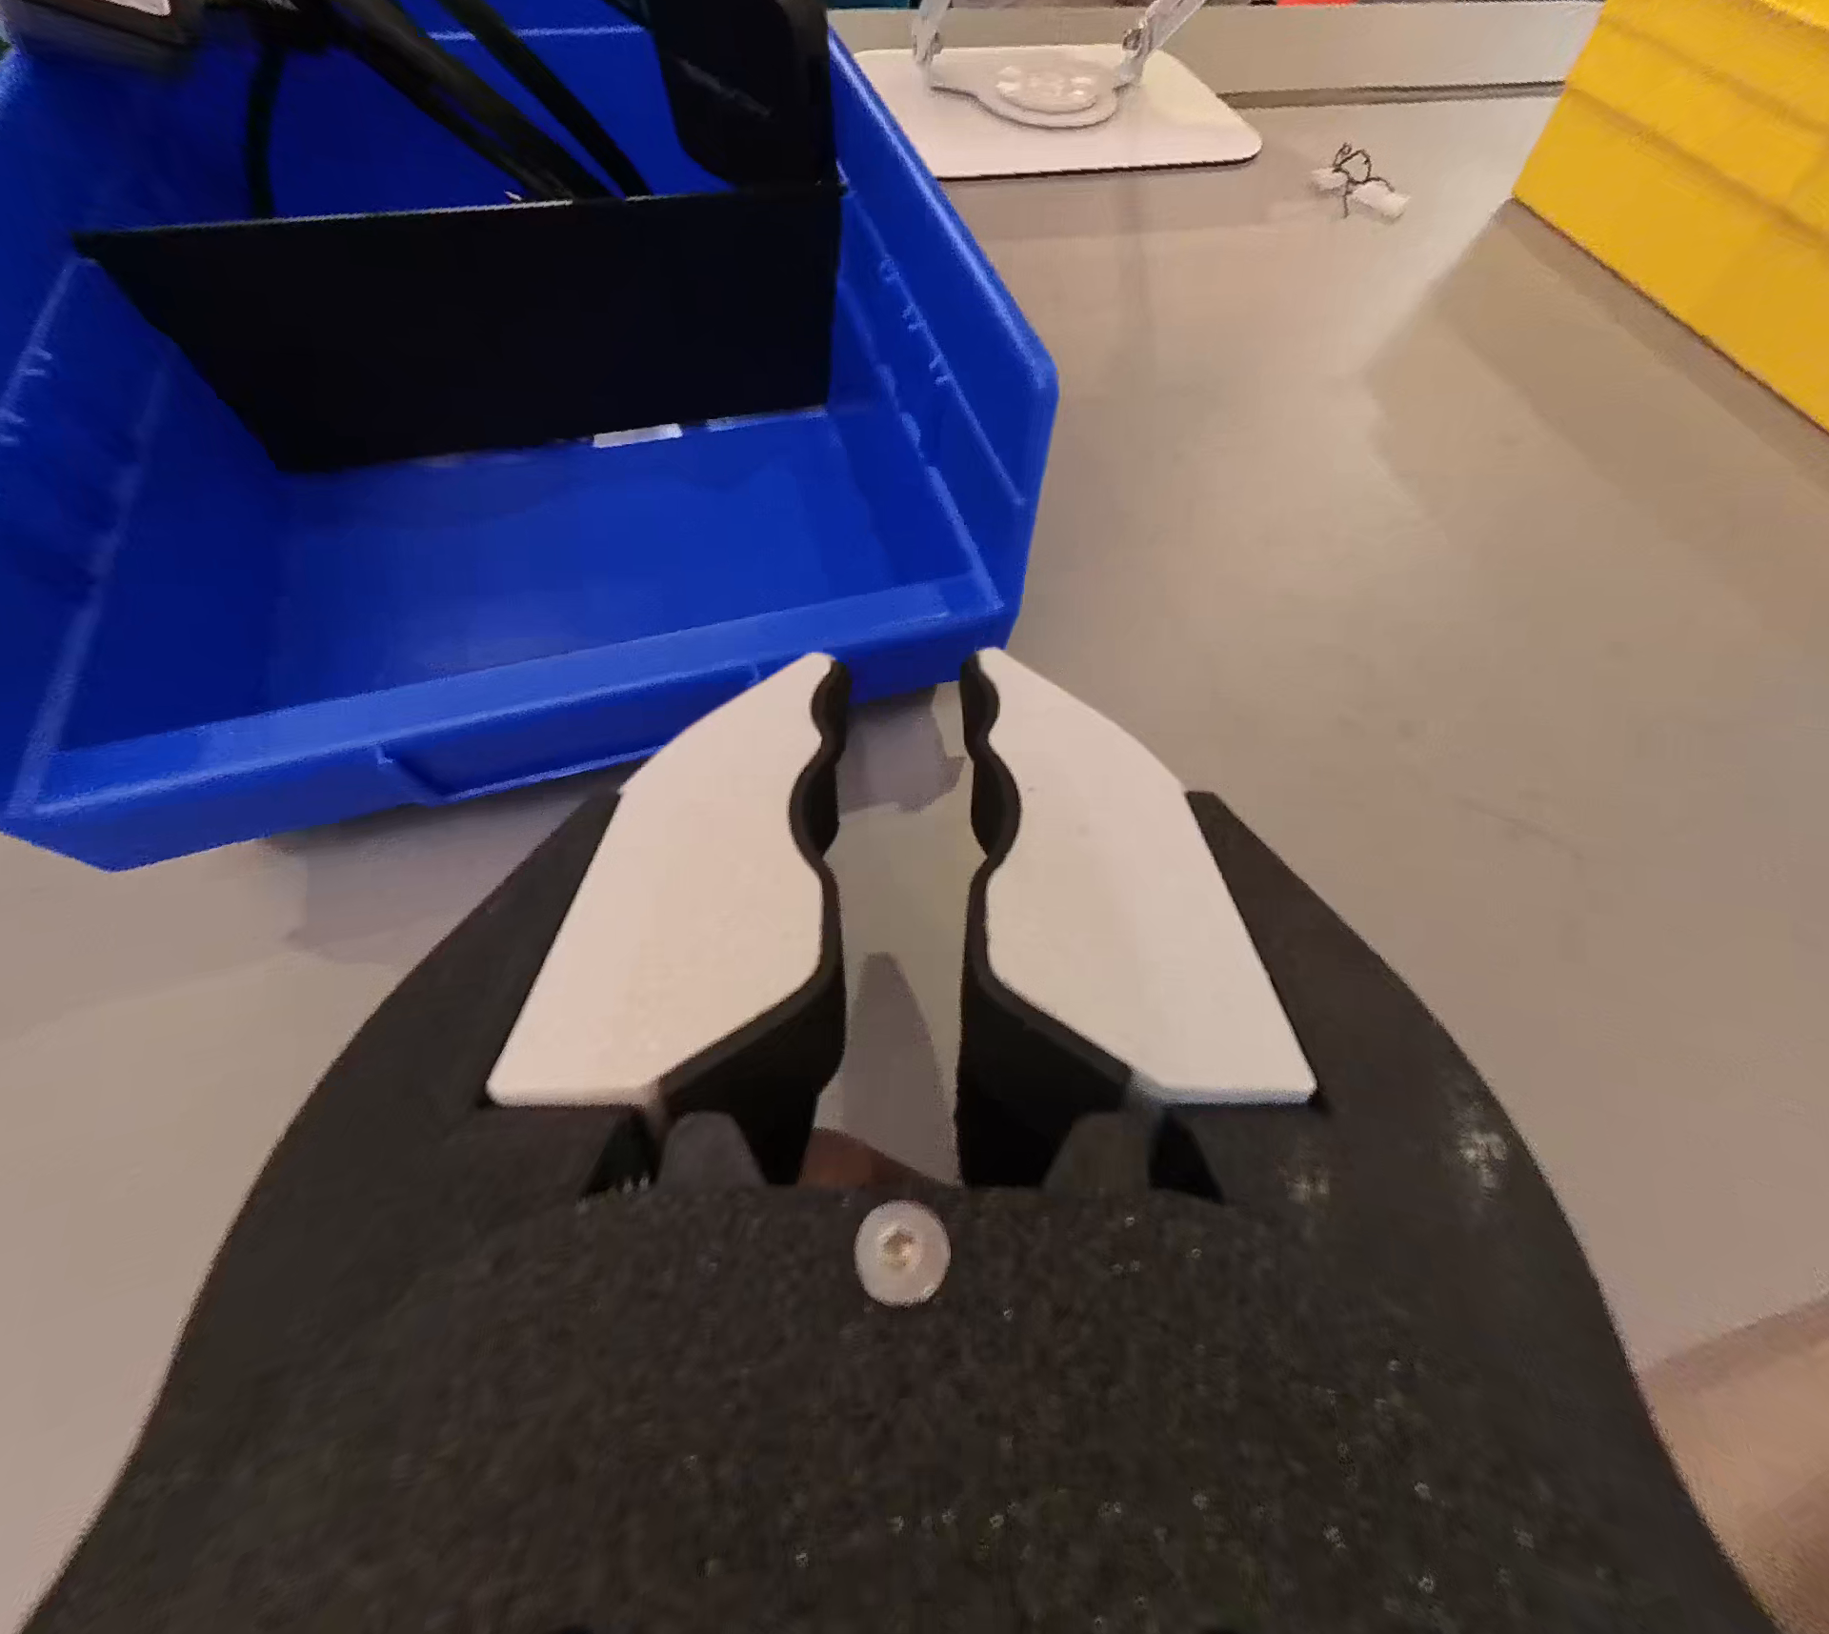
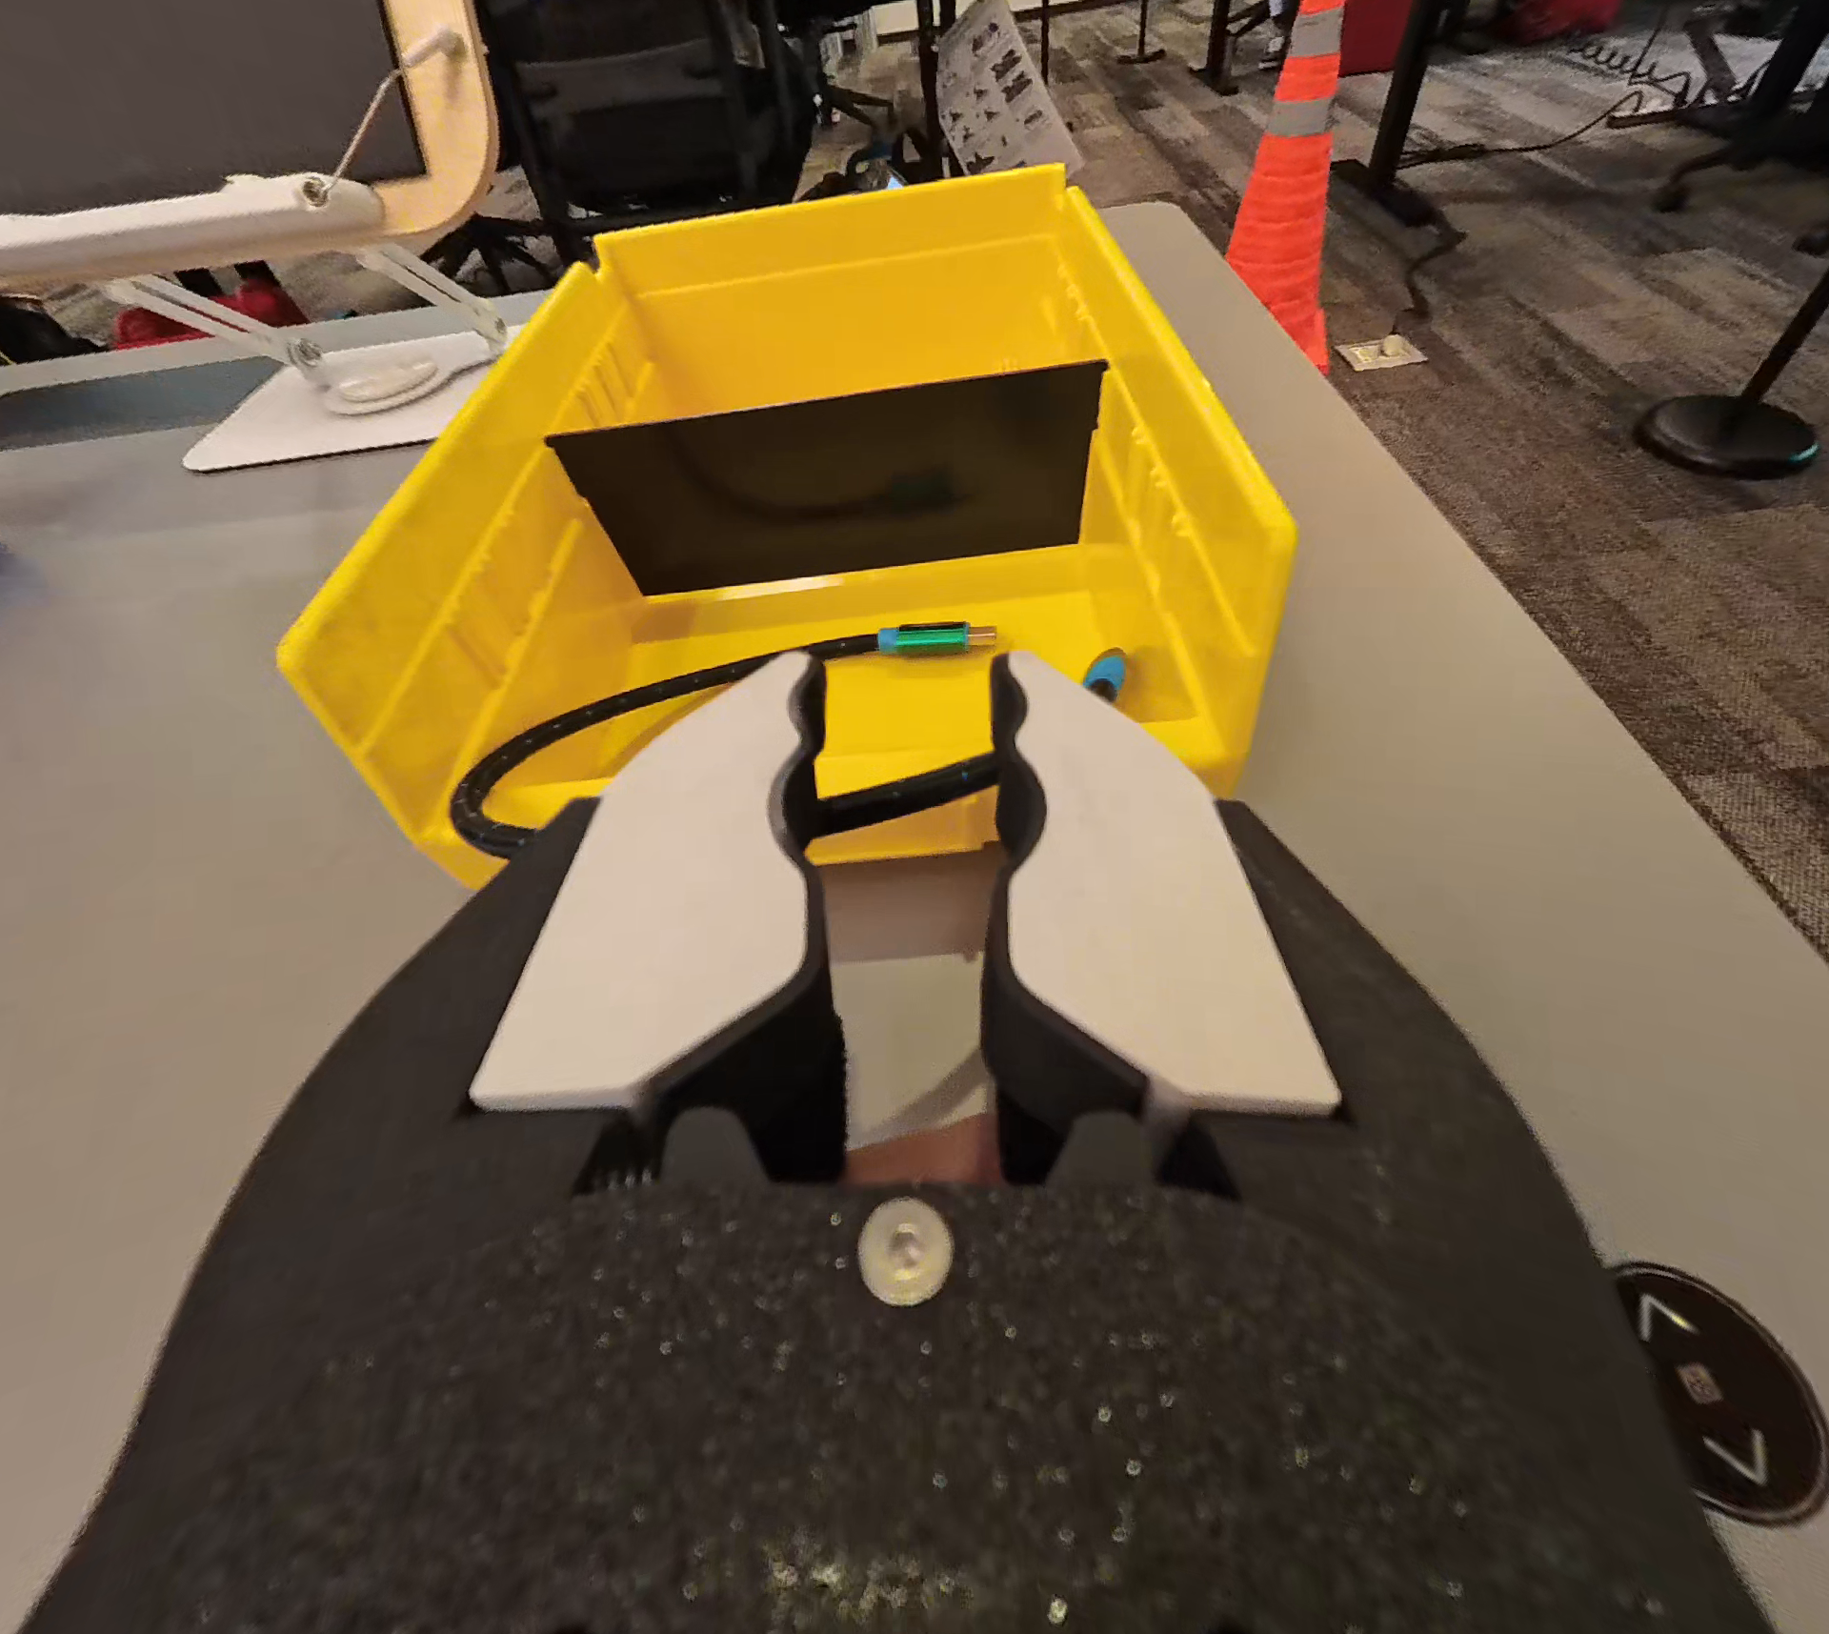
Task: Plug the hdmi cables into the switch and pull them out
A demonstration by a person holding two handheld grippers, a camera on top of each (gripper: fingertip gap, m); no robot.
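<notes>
Grey-padded and black-framed, the left tongs (image 1: 901, 696) hang spread with nothing between them, just above the grey desk (image 1: 1336, 597) and right at the near rim of a blue bin (image 1: 554, 597). Its front compartment holds nothing visible; behind the black divider (image 1: 475, 319) the black switch (image 1: 742, 52) stands upright against the right wall, ports upward, with several black hdmi cables (image 1: 445, 72) bundled beside it. Whether any of those are plugged in, the blurred back corner does not let me say.

The right tongs (image 2: 906, 686) are likewise spread and hold nothing, poised over the near rim of a yellow bin (image 2: 445, 597) that sits close to the desk's right edge. In that bin's front compartment lies a braided black cable (image 2: 614, 710) with a green-and-blue plug (image 2: 930, 638); the cable loops out over the low front lip and back in. A second blue-tipped plug (image 2: 1104, 674) peeks out beside the right finger. A dark divider (image 2: 841, 488) crosses the bin's middle.

Toward the desk's far edge stands a white stand (image 1: 1059, 102) carrying a wood-rimmed panel. An orange cone (image 2: 1297, 141) sits on the carpet beyond.
</notes>
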